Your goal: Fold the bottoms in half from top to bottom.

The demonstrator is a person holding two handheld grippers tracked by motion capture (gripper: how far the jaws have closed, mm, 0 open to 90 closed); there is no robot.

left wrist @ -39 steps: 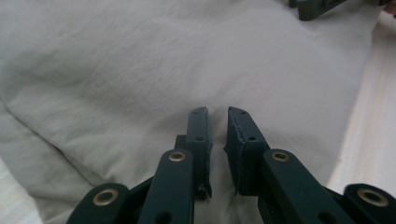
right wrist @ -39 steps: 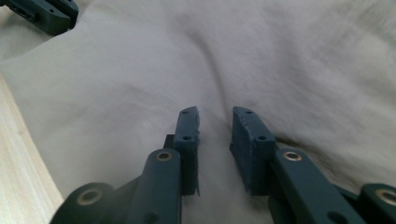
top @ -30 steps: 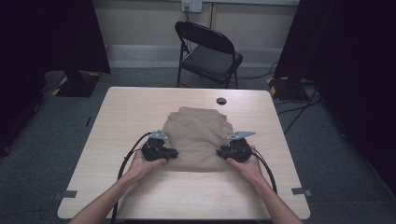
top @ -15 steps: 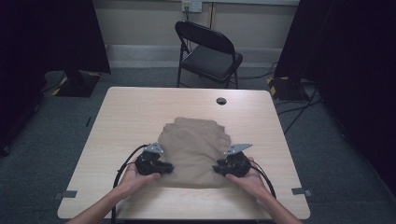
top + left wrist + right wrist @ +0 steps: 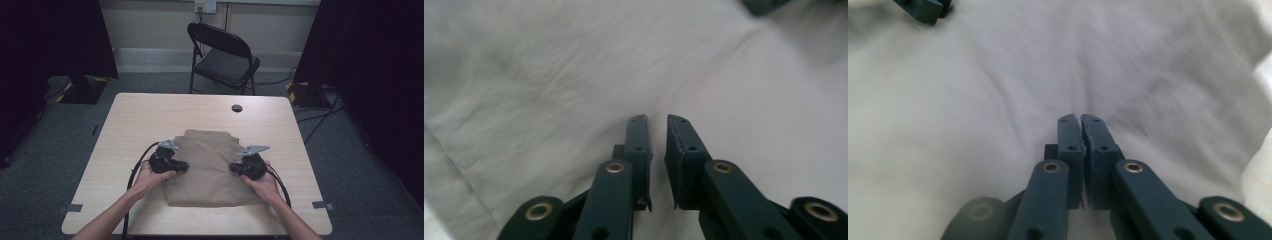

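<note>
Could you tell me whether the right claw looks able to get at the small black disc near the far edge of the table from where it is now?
Probably yes. The right claw sits shut at the folded tan cloth, and the table between it and the black disc looks bare, so nothing seems to block a forward reach.

The high view is dim and evenly lit, darkest in the corners around the table (image 5: pixel 150 120). Both gripper views wash the cloth (image 5: pixel 549 75) out to near white, soft and blurred beyond the sharper jaws.
</note>
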